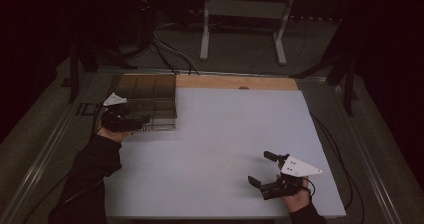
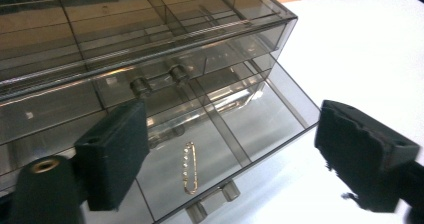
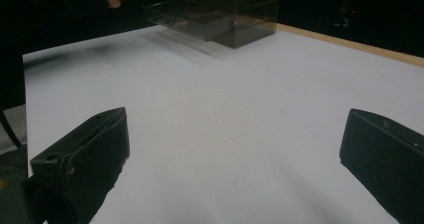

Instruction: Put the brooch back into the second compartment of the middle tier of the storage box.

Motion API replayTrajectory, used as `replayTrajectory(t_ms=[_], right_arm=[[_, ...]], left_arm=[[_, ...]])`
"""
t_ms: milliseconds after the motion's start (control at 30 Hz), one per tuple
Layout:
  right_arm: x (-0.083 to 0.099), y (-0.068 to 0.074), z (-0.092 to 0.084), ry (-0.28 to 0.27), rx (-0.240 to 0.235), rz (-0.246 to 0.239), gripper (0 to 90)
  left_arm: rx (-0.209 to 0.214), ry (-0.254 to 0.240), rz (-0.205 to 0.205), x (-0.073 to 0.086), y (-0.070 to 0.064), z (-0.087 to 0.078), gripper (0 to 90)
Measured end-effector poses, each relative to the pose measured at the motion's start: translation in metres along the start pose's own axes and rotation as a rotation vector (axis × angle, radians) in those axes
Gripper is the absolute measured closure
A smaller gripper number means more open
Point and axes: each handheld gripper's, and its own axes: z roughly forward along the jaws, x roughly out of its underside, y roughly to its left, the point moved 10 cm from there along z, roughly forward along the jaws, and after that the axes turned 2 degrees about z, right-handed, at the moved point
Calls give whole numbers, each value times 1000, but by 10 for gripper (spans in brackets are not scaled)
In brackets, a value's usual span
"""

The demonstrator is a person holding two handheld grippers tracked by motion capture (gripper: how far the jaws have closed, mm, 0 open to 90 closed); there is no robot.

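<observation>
No legible text or labels anywhere.

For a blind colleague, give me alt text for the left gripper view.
The left gripper, jaws open, hovers over the pulled-out lower drawer of a smoky clear drawer organizer. A gold pin lies in the drawer, on a white table.

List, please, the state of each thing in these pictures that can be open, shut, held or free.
Smoky transparent plastic drawer box: standing on the white table.
Lower drawer: pulled out, open.
Upper drawer: pushed in.
Gold pin with small stones: lying in the lower drawer, free.
Left gripper: open, holding nothing.
Right gripper: open, holding nothing.
</observation>
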Motion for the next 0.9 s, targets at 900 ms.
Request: replayTrajectory(t_ms=[900], right_arm=[[1,0,1,5,-2,2,0]], left_arm=[[89,-96,83,-16,-38,-18,2]])
